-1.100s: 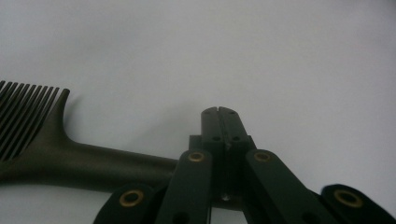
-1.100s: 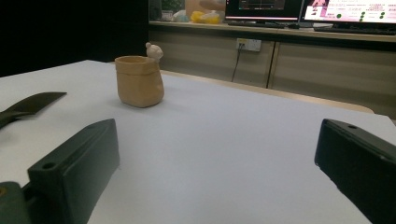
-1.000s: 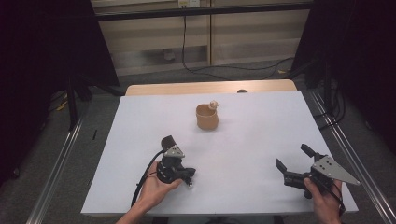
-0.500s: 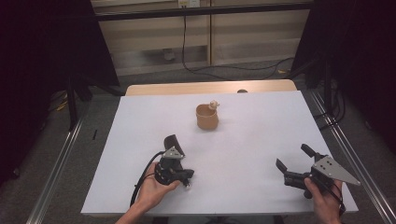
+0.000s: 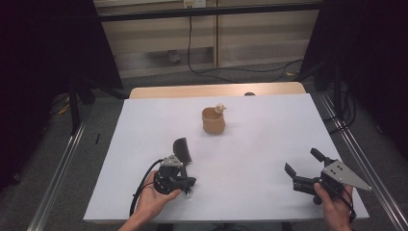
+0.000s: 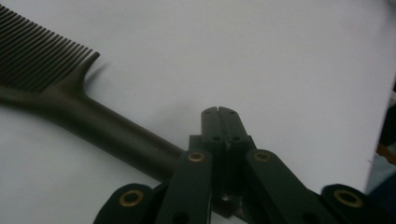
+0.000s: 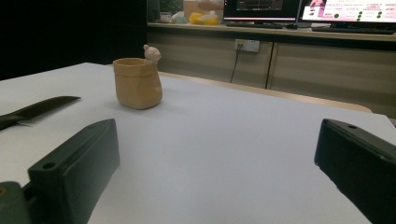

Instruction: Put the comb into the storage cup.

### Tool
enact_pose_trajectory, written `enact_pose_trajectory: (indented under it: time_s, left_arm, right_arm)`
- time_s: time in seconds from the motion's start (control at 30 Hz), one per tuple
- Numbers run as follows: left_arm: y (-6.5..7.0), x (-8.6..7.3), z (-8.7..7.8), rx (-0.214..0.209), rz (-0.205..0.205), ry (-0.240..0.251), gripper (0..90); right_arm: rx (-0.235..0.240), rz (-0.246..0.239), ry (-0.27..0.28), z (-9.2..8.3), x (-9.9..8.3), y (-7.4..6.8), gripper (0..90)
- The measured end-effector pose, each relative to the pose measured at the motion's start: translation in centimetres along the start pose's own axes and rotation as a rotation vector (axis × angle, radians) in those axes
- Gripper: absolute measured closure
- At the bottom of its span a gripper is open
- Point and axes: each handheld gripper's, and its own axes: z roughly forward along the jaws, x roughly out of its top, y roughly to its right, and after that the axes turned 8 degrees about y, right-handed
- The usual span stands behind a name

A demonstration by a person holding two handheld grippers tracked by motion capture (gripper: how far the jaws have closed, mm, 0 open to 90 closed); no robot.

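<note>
Barely anything has shifted since a second ago: the left gripper [image 5: 177, 166] nudges a bit and the comb [image 5: 182, 150] tilts slightly with it. Its jaws are fully closed, tips pressed together, and the comb's handle runs under and beside them, so I can't tell if it's really pinched. The right gripper [image 5: 302, 168] sits wide open on the white table [image 5: 269, 134], holding nothing. Well ahead of both grippers stands the tan pot [image 5: 213, 120].

The high view looked down from above the white table [image 5: 269, 144]; both gripper views sat low and close — sharing the black comb [image 6: 70, 107] and table.
</note>
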Motion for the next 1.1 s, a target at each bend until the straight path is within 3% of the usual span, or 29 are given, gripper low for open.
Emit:
enact_pose_trajectory:
  time_s: [0.33,1.1]
  left_arm:
    - [-0.21,0.28,-0.46,0.009,-0.014,0.018,90.0]
    - [-0.47,0.04,-0.54,0.037,-0.010,-0.003,90.0]
  right_arm:
    - [0.010,-0.001,-0.001,-0.01,-0.04,0.01,0.0]
    - [0.014,-0.001,-0.002,0.00,-0.03,-0.08,0.0]
